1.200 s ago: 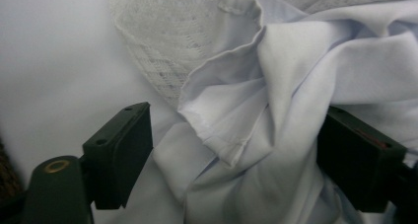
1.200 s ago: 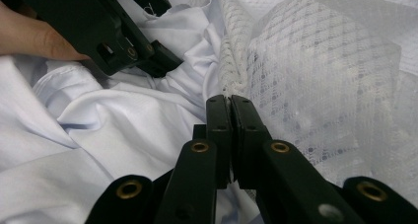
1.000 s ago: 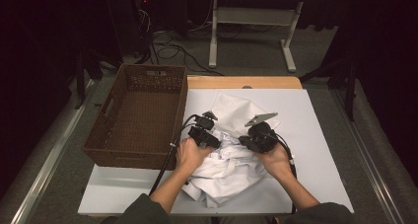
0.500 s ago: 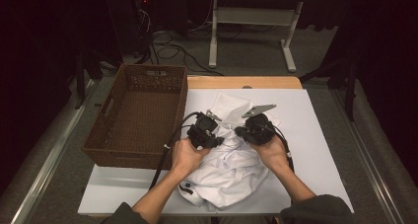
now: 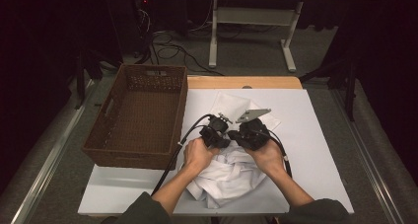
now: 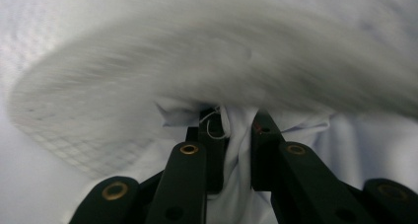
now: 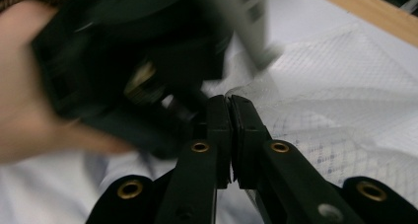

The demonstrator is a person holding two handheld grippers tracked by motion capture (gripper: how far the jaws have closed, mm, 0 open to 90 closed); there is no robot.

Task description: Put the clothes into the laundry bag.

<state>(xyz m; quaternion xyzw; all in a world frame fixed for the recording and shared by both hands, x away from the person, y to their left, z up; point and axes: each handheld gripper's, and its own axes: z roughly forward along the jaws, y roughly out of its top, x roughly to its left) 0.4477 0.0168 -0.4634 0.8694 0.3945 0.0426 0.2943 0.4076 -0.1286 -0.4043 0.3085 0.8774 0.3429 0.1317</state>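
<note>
A soft white garment is seen crumpled in loose folds on the near middle of the table, whose top is a smooth, pale sheet with a wooden edge at the far side. Part of the cloth, faintly checked like mesh, is spread flat beyond the two hands. The left claw has just been closing, and a bunched fold of the white cloth is pinched between its black jaws. The right claw is pressed together on a thin edge of the checked fabric. Both claws are held close together above the heap, nearly touching. A rectangular woven brown basket stands on the left part of the table, just beside the left hand. Black cables are trailed from the claws toward the near edge.
</note>
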